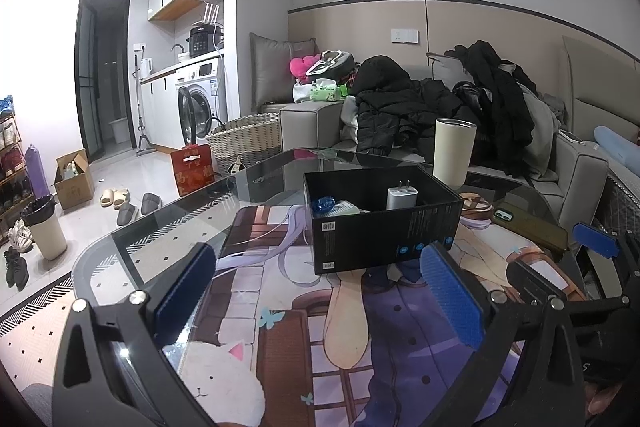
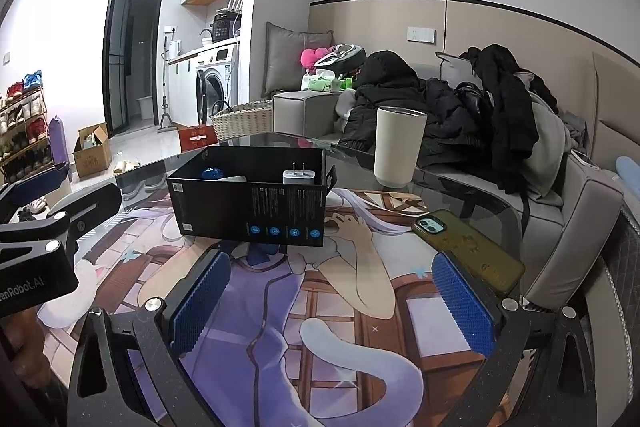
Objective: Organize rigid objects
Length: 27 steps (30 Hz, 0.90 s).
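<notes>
Right tool (image 2: 332,297) just short of phone (image 2: 468,251)

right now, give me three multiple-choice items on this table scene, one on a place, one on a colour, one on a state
1. Where is the white charger?
A. inside the black box
B. on the phone
C. in the cup

2. What colour is the cup?
A. red
B. cream
C. blue

3. How are the left claw and right claw?
A. both open, empty
B. both shut
C. one holds the phone

Answers: 1 A, its prongs rise above the box wall; 2 B, cream sides; 3 A, wide gaps between pads, nothing held.
</notes>
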### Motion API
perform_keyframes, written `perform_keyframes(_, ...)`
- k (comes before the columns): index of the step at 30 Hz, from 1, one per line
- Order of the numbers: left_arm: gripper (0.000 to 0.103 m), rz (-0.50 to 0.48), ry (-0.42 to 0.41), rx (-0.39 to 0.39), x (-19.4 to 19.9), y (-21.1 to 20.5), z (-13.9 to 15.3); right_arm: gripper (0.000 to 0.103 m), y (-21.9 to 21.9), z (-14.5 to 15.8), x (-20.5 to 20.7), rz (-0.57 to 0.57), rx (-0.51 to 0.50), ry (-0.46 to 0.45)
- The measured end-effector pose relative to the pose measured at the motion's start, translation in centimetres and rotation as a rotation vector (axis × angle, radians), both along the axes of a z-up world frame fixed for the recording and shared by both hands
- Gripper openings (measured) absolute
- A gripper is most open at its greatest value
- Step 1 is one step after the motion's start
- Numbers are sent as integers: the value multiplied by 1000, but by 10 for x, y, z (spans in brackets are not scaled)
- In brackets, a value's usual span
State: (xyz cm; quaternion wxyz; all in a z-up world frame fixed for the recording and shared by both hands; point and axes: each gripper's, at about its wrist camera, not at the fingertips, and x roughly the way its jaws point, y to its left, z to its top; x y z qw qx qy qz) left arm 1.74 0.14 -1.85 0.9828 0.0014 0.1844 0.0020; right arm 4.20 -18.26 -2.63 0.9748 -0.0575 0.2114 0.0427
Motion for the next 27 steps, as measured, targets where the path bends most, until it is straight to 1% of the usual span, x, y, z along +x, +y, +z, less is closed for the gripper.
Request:
perform_keyframes(14,103,2,-1,0,0,1,1,103,-1,-1,1,2,0,8)
perform_keyframes(27,103,5,12,-1,-1,-3,-6,103,-1,-1,1,3,-1,9)
